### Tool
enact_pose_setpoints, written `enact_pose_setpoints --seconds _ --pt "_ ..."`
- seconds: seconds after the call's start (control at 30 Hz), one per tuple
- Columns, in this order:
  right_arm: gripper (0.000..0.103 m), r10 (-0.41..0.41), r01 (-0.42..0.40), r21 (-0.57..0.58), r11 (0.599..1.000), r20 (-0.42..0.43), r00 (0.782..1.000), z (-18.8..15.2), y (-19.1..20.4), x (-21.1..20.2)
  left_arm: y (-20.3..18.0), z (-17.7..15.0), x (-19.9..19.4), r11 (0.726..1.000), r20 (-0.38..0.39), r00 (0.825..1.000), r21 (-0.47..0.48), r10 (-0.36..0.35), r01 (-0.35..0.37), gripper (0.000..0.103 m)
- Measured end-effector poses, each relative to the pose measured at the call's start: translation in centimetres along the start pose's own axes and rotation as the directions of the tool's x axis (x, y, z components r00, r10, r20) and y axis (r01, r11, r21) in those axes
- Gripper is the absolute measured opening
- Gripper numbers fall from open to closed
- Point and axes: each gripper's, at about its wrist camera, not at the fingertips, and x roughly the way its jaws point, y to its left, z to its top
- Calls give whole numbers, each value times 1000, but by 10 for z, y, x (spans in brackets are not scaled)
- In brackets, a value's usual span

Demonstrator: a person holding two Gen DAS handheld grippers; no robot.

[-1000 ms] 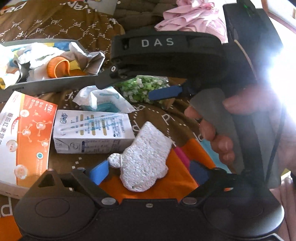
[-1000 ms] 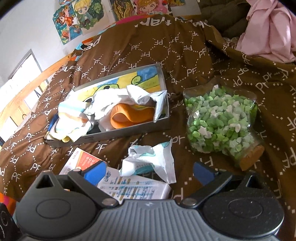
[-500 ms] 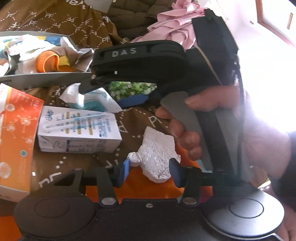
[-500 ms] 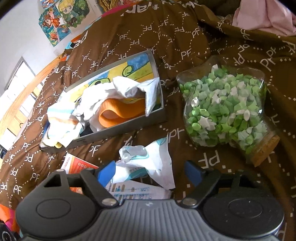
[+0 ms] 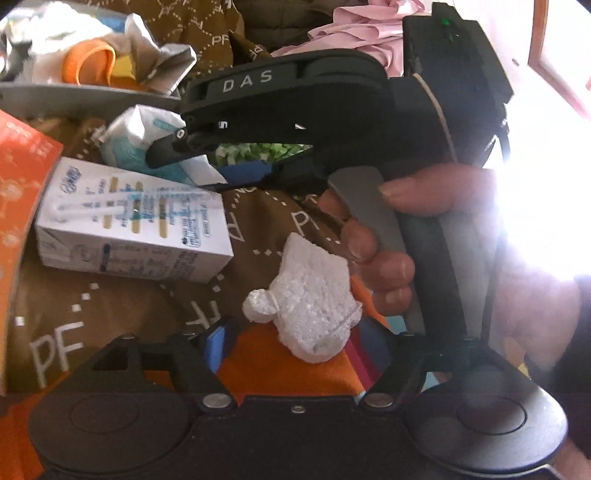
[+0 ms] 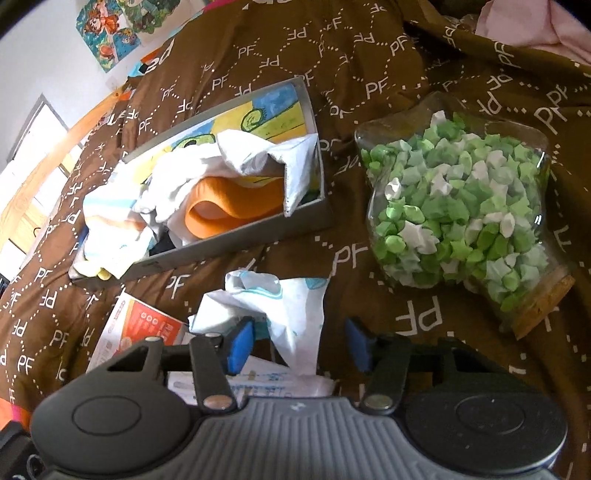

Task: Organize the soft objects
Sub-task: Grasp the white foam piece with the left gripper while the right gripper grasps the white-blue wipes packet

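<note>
My left gripper (image 5: 295, 339) hangs low over the brown bedspread (image 5: 110, 310), jaws opening, with the white foam piece (image 5: 310, 306) lying between the blue pads (image 5: 214, 343). The pads stand clear of it on both sides, so nothing is gripped. The foam rests partly on an orange patch of fabric (image 5: 266, 365), just beside the white carton (image 5: 133, 229) that lies flat on the cover. Left of the carton an orange-and-white box (image 5: 18, 206) runs to the frame's edge.

Straight ahead of my left camera, my other hand (image 5: 406, 236) wraps the handle of the right gripper (image 6: 299, 343). From the right wrist camera, those jaws are closing, and the crumpled white-and-teal wrapper (image 6: 280, 306) sits between the blue pads (image 6: 240, 341). The left pad is right at its edge; whether it touches I cannot tell. The right pad stands apart from it. The wrapper lies on the spread, touching the carton below it.

Beyond the wrapper, toward the far left part of the bedspread, sits the grey tray (image 6: 236, 240), holding white cloths (image 6: 177, 184), an orange folded piece (image 6: 229, 210) and a striped cloth (image 6: 107, 221) spilling over its near-left corner. To the right lies a clear star-shaped jar (image 6: 458, 206) full of green and white paper stars, on its side, cork (image 6: 543, 310) pointing to the near right. A pink garment (image 6: 535, 26) is bunched at the far right.
</note>
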Motion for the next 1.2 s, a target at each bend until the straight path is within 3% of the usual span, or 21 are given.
enact_pose_setpoints --seconds 0.17,0.37,0.47,0.63,0.93,1.2 --pt "52 15 -15 -11 1000 -26 1000 3 -1 3 1 2 9 999 -12 999 19 -40 41 52" --pt "43 14 -14 -8 1000 -24 1000 3 -2 4 4 0 10 998 -13 998 -9 -65 65 41" --pt "31 9 -9 -4 1000 -17 1000 3 -2 3 4 -4 0 998 -11 998 -19 -67 67 39" --pt "22 7 -7 1 1000 -10 1000 3 -4 0 -1 -5 -8 998 8 998 -15 -56 56 38" --pt "19 1 -1 3 1000 11 1000 5 -6 -8 -1 -4 -37 998 60 997 -46 37 -34 38" --pt "18 12 -11 -15 1000 44 999 6 -3 -17 -12 -11 -59 988 113 981 4 155 -156 38"
